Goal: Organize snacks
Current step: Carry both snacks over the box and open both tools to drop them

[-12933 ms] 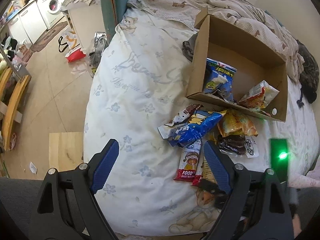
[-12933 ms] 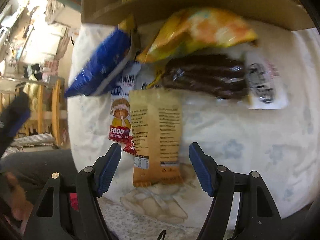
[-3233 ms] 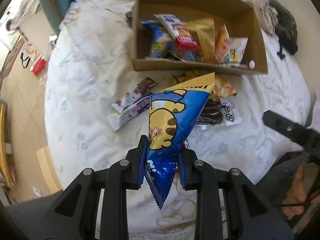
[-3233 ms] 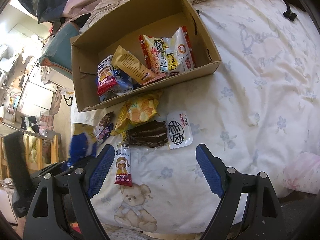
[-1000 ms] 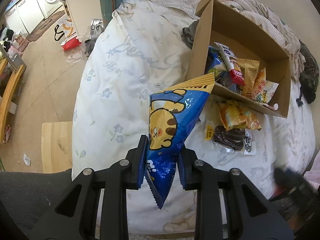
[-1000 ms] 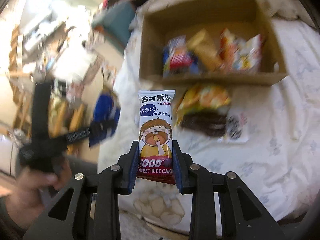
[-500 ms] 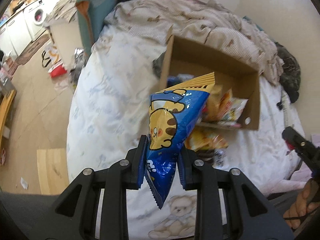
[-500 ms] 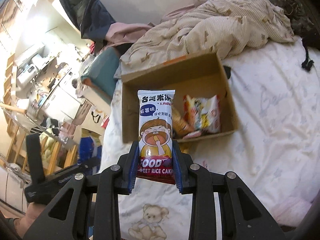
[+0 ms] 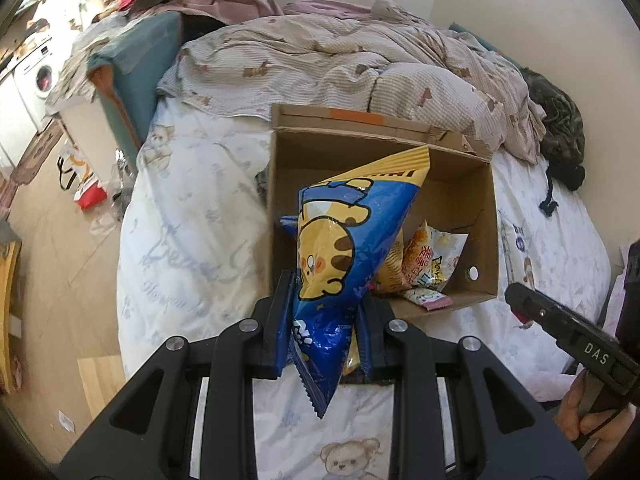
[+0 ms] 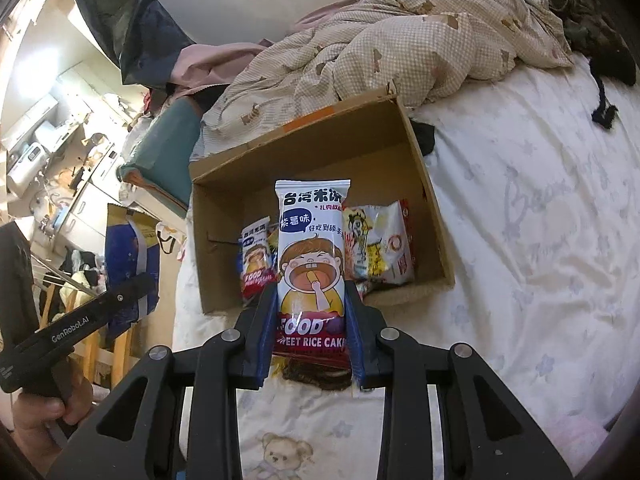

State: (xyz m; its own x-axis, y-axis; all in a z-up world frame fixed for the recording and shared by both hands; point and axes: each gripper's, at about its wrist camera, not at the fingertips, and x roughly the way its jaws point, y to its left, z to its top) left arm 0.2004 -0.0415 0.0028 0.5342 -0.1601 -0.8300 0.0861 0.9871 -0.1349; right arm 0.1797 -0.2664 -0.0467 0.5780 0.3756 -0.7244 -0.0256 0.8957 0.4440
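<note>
The left tool is clamped on the lower end of a blue foil snack bag printed with a yellow cartoon cat, which stands up from the blue pads with its yellow-striped top edge tilted toward the right, in front of an open brown cardboard box. The right tool is closed on a white and purple rice cake packet showing a cartoon child with an open mouth, gripped by its lower part and held upright before the same box. The box sits on a bed covered with a white sheet patterned with pale blue flowers; behind it lies a rumpled beige checked quilt. Inside the box, a smaller packet of the same rice cake design leans at the left, and a white, yellow and red snack pouch rests at the right.
</note>
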